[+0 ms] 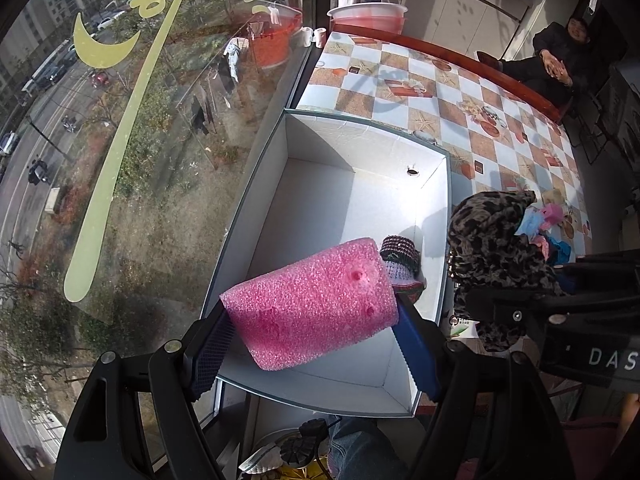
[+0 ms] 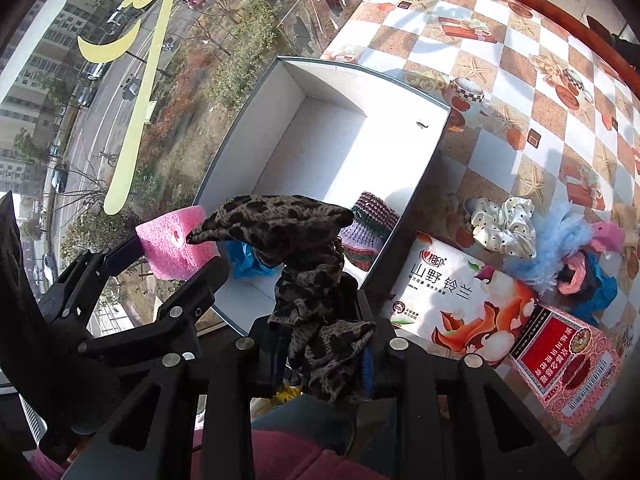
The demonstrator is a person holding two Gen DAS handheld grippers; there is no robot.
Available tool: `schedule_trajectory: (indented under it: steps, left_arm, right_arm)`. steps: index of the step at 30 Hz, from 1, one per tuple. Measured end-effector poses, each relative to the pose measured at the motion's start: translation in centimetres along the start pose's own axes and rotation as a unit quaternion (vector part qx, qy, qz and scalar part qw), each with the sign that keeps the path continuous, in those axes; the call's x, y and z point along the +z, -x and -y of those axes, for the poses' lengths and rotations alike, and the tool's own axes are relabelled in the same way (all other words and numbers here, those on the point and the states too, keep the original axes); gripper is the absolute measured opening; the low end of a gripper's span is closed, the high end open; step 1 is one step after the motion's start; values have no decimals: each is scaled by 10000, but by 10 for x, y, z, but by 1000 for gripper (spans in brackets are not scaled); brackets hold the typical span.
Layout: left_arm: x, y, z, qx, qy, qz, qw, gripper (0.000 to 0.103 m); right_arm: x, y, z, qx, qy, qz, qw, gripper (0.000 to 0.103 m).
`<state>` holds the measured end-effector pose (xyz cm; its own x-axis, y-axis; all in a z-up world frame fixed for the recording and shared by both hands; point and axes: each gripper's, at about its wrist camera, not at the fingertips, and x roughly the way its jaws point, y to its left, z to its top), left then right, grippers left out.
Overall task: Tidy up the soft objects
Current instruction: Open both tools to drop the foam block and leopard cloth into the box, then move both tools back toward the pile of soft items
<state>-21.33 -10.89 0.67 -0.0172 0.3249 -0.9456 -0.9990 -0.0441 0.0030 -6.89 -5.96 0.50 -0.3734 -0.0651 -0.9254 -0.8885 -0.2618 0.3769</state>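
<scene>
My left gripper is shut on a pink foam block, held above the near end of an open white box. In the right wrist view the same pink foam block hangs at the left, over the white box. My right gripper is shut on a leopard-print fabric piece that drapes up and over its fingers; the leopard-print fabric piece hangs just right of the box. A knitted striped item and a blue piece lie inside the box.
On the checkered tablecloth to the right of the box lie a white dotted scrunchie, blue and pink fluffy items, a tissue pack and a red carton. A window is on the left. A person sits at the far side.
</scene>
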Motion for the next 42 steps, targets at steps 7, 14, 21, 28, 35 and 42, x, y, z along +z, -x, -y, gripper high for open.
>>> schedule_trajectory:
  steps: [7,14,21,28,35,42]
  left_arm:
    - [8,-4,-4,45,-8,-42,10000,80]
    - [16,-6,1,7,-40,-78,10000,82]
    - [21,-7,-3,-628,362,-36,9974,102]
    - [45,0,29,-1006,28,331,9944,103]
    - [69,-15,116,-1257,-1098,15,9860,103]
    - [83,-74,197,-1234,-1747,-807,9735,103]
  right_arm:
    - [20,3,-5,-42,47,135,9999,30]
    - [42,17,-13,62,131,363,9992,31]
    - [45,37,16,113,-337,547,9979,102]
    - [30,66,89,128,-1267,594,9901,102]
    - [-6,108,188,-79,-2440,898,9656,102]
    - [-45,114,274,-335,-3226,767,9428,102]
